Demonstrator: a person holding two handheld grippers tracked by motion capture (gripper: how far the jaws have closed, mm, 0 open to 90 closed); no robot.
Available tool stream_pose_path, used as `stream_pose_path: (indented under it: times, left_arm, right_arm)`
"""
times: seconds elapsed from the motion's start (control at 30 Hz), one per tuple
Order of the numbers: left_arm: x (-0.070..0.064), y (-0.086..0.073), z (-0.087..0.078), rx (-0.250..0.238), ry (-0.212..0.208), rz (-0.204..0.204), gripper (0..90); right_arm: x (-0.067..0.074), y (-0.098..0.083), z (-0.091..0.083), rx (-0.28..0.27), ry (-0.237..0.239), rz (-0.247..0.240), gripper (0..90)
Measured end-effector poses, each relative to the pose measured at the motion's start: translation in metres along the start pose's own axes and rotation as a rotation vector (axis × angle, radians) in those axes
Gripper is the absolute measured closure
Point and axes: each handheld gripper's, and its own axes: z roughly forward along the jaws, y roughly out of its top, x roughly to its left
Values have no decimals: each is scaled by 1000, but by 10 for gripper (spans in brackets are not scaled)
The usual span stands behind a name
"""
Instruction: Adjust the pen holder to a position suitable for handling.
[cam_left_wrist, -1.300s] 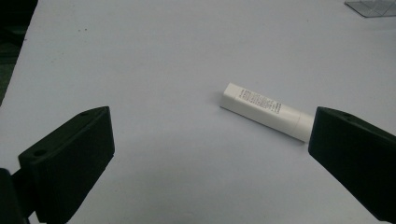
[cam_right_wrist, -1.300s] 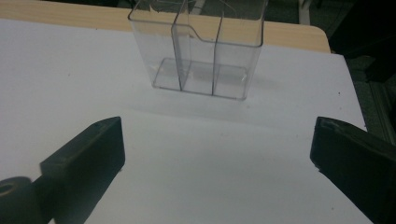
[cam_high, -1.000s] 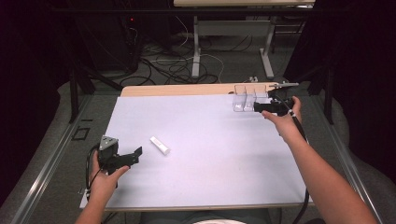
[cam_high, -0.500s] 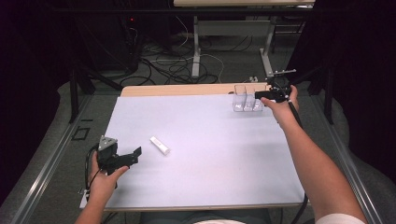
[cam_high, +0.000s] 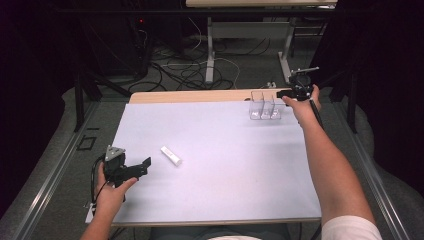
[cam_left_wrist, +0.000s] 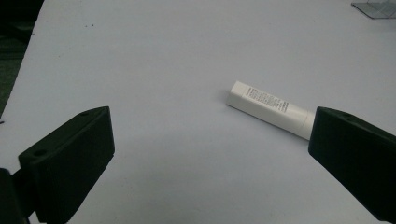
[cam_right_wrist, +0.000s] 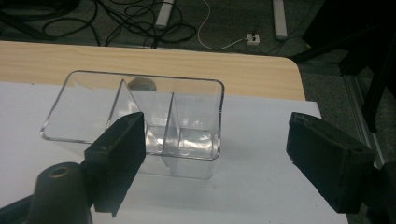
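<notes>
The table (cam_high: 225, 200) is wide, covered in a pale sheet, with a strip of bare wood showing along its far edge. At the far right corner stands a clear plastic organizer (cam_high: 265, 105) with upright dividers that split it into compartments; it sits on the pale sheet just short of the wooden strip. The right gripper (cam_high: 286, 93) is held just beside the organizer's right end, at about rim height. Its jaws have just been closing somewhat but stand well apart, and in the right gripper view the organizer (cam_right_wrist: 140, 121) lies ahead of them, one jaw overlapping its near wall, with nothing pressed between the pads. Near the left front of the table the left gripper (cam_high: 145, 166) rests low in the person's hand, jaws wide open and empty. Just beyond it a small white tube (cam_high: 171, 156) with fine print lies flat on the sheet, well apart from the organizer.
</notes>
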Motion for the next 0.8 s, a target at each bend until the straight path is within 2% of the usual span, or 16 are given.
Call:
stream_pose_path:
  times: [0.13, 0.33, 0.47, 0.5, 0.63, 0.8]
  left_arm:
    - [1, 0, -1, -4, 7, -4, 4]
    - [1, -1, -2, -6, 14, -5, 4]
    - [1, -1, -3, 3, 17, -8, 4]
    - [1, -1, -3, 3, 18, -8, 4]
    - [0, -2, -3, 4, 19, -9, 4]
    - [0, -2, -3, -4, 20, -11, 5]
  right_arm:
    - [-4, -3, 12, 27, -3, -8, 261]
    - [-7, -4, 22, 51, -1, -6, 294]
    - [-10, -5, 26, 57, -16, 0, 322]
    - [-11, -6, 26, 58, -16, -2, 365]
    - [-12, -6, 27, 72, -17, 9, 414]
    - [-12, -6, 28, 75, -13, 1, 462]
